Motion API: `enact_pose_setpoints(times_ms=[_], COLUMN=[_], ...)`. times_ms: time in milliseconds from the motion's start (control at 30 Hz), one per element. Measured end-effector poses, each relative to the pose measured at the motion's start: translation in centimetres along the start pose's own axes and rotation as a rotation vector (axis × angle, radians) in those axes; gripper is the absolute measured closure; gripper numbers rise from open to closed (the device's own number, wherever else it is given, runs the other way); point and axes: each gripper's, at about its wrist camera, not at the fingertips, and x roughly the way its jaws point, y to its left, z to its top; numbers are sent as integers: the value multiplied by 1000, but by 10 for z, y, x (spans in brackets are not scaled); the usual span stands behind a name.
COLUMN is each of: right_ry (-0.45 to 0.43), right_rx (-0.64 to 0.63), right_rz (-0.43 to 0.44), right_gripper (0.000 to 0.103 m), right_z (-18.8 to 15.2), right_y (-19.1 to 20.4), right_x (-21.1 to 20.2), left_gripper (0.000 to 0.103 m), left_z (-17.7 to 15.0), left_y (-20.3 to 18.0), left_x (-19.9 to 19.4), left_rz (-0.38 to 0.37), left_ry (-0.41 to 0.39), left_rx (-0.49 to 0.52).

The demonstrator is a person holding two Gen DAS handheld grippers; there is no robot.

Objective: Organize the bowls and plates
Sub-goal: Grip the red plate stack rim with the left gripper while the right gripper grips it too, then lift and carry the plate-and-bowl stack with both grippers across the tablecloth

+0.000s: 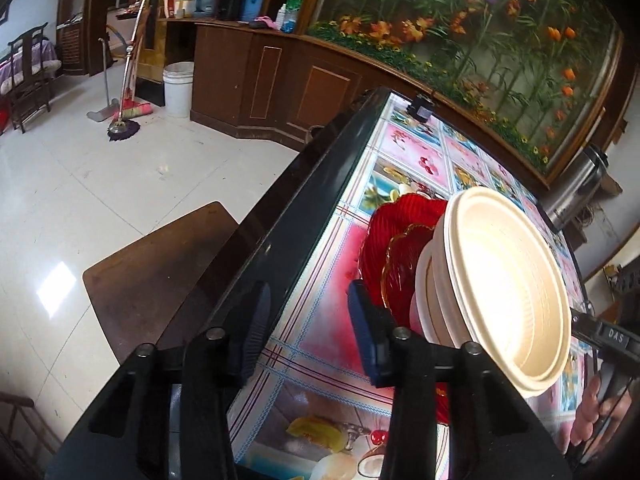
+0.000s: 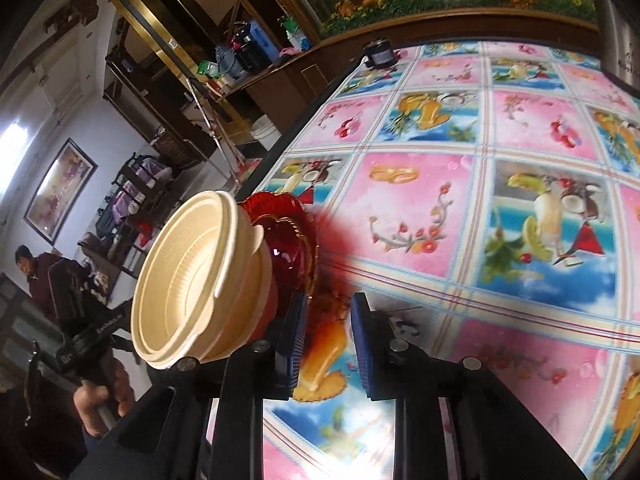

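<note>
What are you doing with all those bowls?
Tidying the dishes. Cream bowls are nested on red glass plates near the edge of the table with the fruit-print cloth. Both the left gripper and the right gripper are open beside the stack, holding nothing.

table [image 2: 520,200]: fruit-print cloth | on it: red plates [image 2: 294,236], small black device [image 2: 380,55]

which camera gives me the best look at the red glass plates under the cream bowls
The left wrist view. There the red glass plates show two scalloped rims, a smaller plate nested on a larger, behind the cream bowls. In the right wrist view the bowls cover most of them; only a red edge shows.
</note>
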Motion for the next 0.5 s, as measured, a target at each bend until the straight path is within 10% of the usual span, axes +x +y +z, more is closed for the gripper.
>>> enact_pose_setpoints(times_ms=[500], right_ry=[52], right_rx=[-4], right_rz=[-6], right_gripper=[87], right_z=[1], right_y=[10], right_x=[34], left_gripper=[77], left_z=[3], left_y=[-9], left_x=[13], left_rz=[-1], left_ry=[32], left_rx=[64])
